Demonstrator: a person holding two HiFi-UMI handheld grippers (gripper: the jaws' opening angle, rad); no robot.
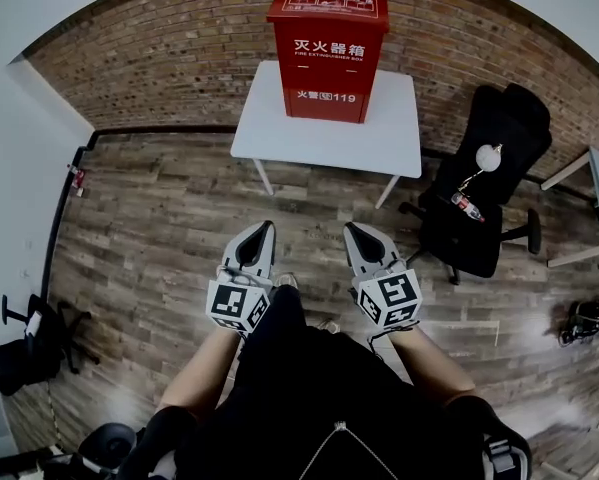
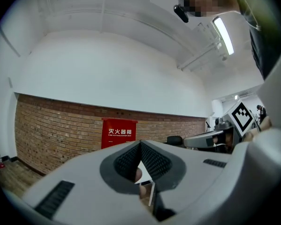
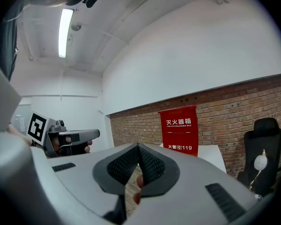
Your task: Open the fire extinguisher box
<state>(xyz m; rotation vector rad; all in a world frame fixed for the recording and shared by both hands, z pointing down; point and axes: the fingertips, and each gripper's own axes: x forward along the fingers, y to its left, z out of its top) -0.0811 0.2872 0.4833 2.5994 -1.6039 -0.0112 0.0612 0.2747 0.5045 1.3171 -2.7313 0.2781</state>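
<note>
A red fire extinguisher box (image 1: 326,56) with white lettering stands closed on a white table (image 1: 389,138) against the brick wall. It also shows far ahead as the red box (image 2: 118,133) in the left gripper view and the red box (image 3: 179,130) in the right gripper view. My left gripper (image 1: 268,227) and right gripper (image 1: 349,229) are held side by side over the wooden floor, well short of the table. Both are shut with nothing between the jaws. Each gripper points toward the box.
A black office chair (image 1: 484,198) with a white bulb-like thing and a small bottle on it stands right of the table. Another table edge (image 1: 597,208) is at far right. Dark gear lies on the floor at left (image 1: 24,353) and right (image 1: 584,320).
</note>
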